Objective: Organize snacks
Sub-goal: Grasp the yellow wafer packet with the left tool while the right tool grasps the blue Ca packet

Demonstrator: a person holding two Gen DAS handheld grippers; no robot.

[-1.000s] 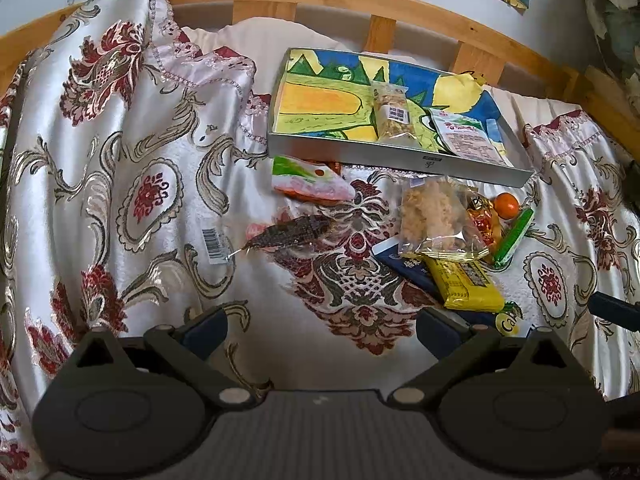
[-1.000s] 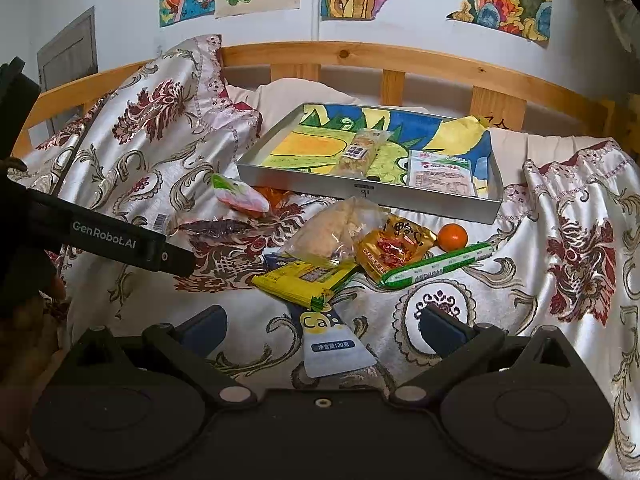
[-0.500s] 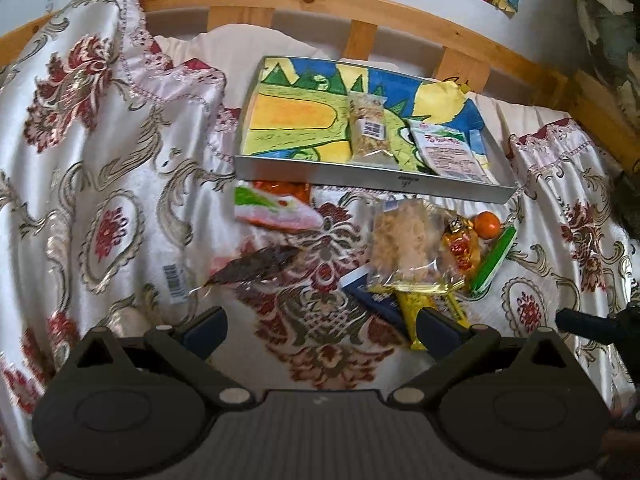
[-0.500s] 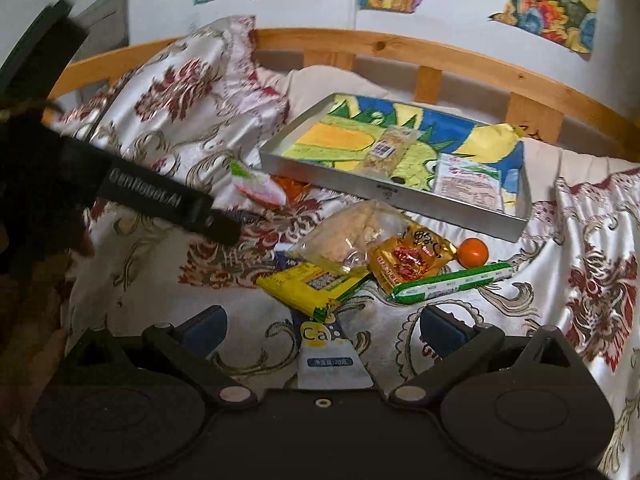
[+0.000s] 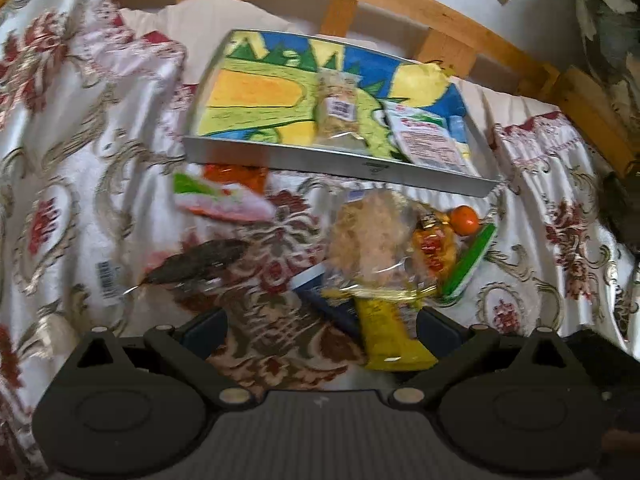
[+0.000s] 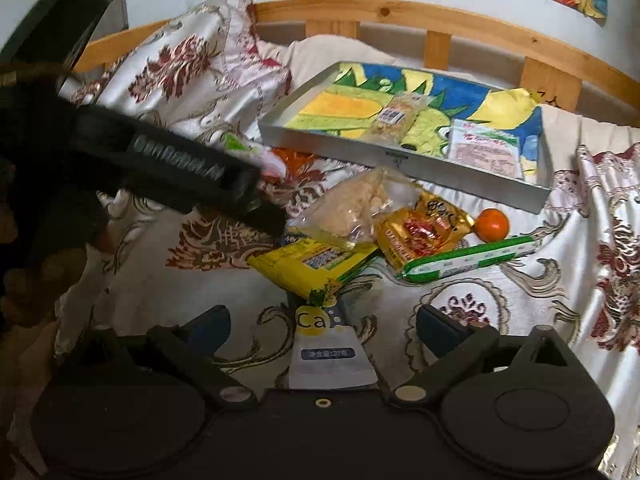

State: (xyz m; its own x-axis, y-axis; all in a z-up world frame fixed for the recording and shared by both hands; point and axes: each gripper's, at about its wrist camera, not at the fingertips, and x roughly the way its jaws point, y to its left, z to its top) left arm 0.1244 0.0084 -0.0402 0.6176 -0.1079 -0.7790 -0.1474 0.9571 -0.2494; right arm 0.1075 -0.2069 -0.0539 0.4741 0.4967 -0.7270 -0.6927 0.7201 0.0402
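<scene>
Snacks sit in a loose pile on the bedspread [image 6: 460,304] just in front of the tray [image 6: 404,160]; two packets are already inside it, a clear biscuit pack [image 6: 396,114] and a flat white-and-pink pouch [image 6: 484,148].

Right gripper [image 6: 322,330]: fingers wide apart but closing now, nothing pinched. The white "Ca" sachet [image 6: 328,354] lies on the bed between them, its top end tucked under the yellow packet [image 6: 310,262].

Left gripper [image 5: 320,330]: fingers spread wide, empty, hovering over the near edge of the pile, with the yellow packet's lower end between them in its own view. In the right view its body reaches in from the left, close over the pile.

Risks:
- Sachet is thin and flat on soft cloth, so the fingers may bunch the bedspread or slide over it and miss.
- Pulling the sachet out could drag the yellow packet and tip the clear bag of pale crisps [image 6: 352,208] leaning on it.
- The small orange fruit [image 6: 493,224] is round (sloped, slippery satin) and sits beside the green stick sausage [image 6: 472,258]; any nudge could roll it off.
- Both grippers are converging on the same corner of the pile, so a collision or a double grab is likely.
- Left view is blurred; finger-to-packet contact can't be confirmed there.
</scene>
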